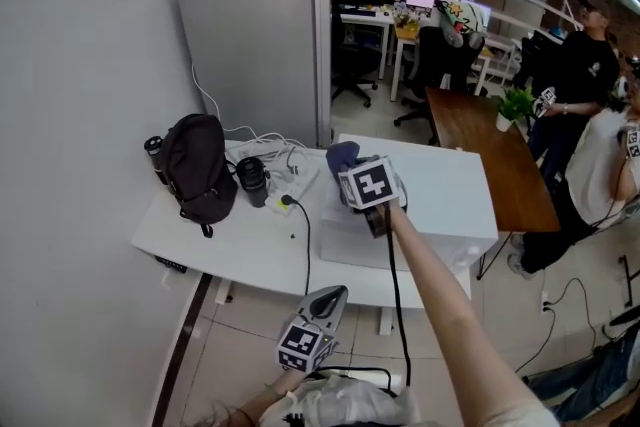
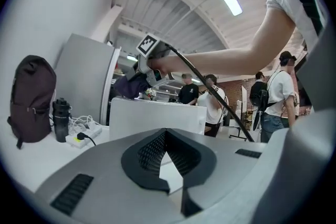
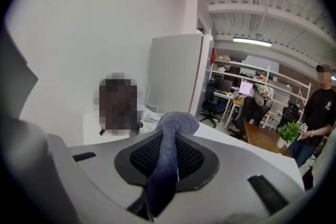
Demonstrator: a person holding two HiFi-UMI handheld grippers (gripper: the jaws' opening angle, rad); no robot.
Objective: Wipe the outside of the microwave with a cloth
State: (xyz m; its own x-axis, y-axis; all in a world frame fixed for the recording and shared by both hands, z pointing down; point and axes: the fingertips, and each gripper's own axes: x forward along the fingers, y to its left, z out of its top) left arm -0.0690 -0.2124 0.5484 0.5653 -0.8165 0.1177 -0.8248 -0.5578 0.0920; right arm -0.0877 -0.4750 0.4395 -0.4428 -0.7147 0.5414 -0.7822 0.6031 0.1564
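The white microwave (image 1: 445, 200) stands on the white table (image 1: 230, 245), right of its middle; the left gripper view shows its side (image 2: 157, 119). My right gripper (image 1: 347, 170) is shut on a blue-grey cloth (image 1: 341, 155) and sits at the microwave's top left corner. In the right gripper view the cloth (image 3: 169, 139) runs up between the jaws and bunches at their tip (image 3: 168, 136). My left gripper (image 1: 331, 297) hangs low in front of the table's near edge, shut (image 2: 166, 135) with nothing in it, pointing at the microwave. From there I see the right gripper (image 2: 140, 78) and the cloth (image 2: 126, 86).
A dark backpack (image 1: 195, 165), a black bottle (image 1: 253, 181) and a power strip with cables (image 1: 290, 173) lie left of the microwave. A grey partition (image 1: 255, 45) stands behind. To the right are a wooden table (image 1: 495, 155), a potted plant (image 1: 512, 105) and people (image 1: 580, 65).
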